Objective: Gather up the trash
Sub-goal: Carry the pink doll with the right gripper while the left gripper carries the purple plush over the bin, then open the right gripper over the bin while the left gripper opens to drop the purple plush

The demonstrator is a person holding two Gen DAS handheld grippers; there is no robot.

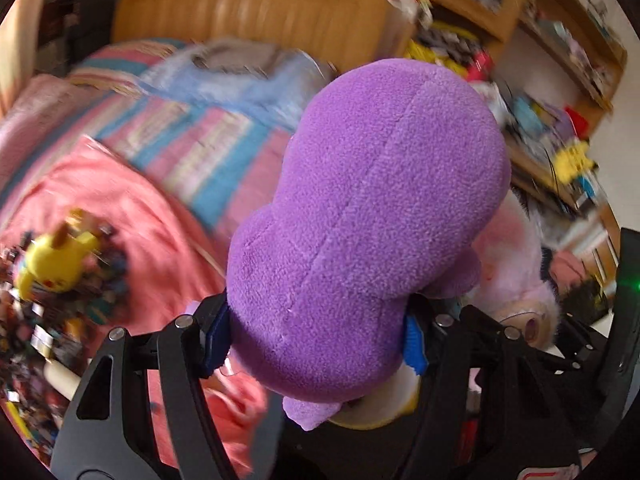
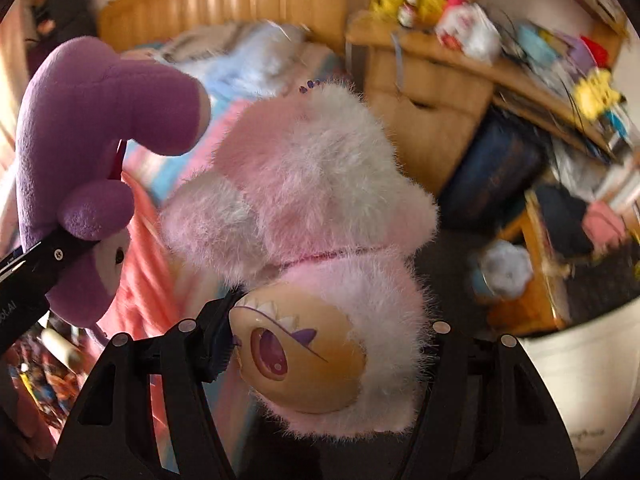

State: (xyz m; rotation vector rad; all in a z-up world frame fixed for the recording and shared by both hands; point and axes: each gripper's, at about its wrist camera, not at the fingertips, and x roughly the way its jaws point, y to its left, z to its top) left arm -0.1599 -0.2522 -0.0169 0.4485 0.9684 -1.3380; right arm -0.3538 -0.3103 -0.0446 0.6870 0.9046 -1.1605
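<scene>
Above the bed point(image 1: 168, 196), the left tool point(image 1: 316, 340) clamps a purple plush point(image 1: 360, 216) and the right tool point(image 2: 324, 344) a pink furry doll point(image 2: 316, 216), both airborne; they should stay squeezed and apart until something to drop them in is reached.

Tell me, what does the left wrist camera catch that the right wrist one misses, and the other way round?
Only the left wrist view shows the yellow plush toy lying on the pink blanket.

Only the right wrist view shows the pink furry doll's face, the dark blue bag and the blue-white fluffy thing.

Both show the purple plush clamped in the left gripper, the pink furry doll clamped in the right gripper, the wooden headboard and cluttered shelves.
</scene>
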